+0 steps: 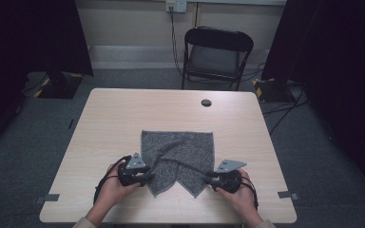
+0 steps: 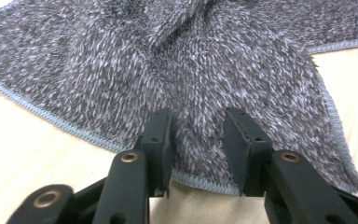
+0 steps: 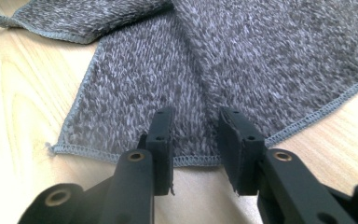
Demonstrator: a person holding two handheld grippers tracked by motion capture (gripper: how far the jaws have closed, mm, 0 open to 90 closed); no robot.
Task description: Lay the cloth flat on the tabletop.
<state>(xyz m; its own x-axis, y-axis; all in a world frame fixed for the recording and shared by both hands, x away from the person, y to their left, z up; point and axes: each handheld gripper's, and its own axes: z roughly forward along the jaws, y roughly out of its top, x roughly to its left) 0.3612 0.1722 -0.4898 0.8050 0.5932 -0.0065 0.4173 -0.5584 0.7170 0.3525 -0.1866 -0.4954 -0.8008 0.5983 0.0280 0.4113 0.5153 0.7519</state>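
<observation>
fuzzy grey towel (image 1: 178, 154), stitched hem | left gripper (image 2: 198, 140) spread astride hem | right gripper (image 3: 193, 135) likewise

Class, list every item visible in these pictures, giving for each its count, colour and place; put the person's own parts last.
cloth: one, mottled grey, near middle of the table, near edge bunched into two points
table: one, light wood, centre
cable hole: one, dark, far side of the table
folding chair: one, black, beyond the table
wall socket: one, pale, on the back wall
left gripper: one, black, jaws astride the cloth's hem
right gripper: one, black, jaws astride the hem
hands: two, holding the grippers
</observation>
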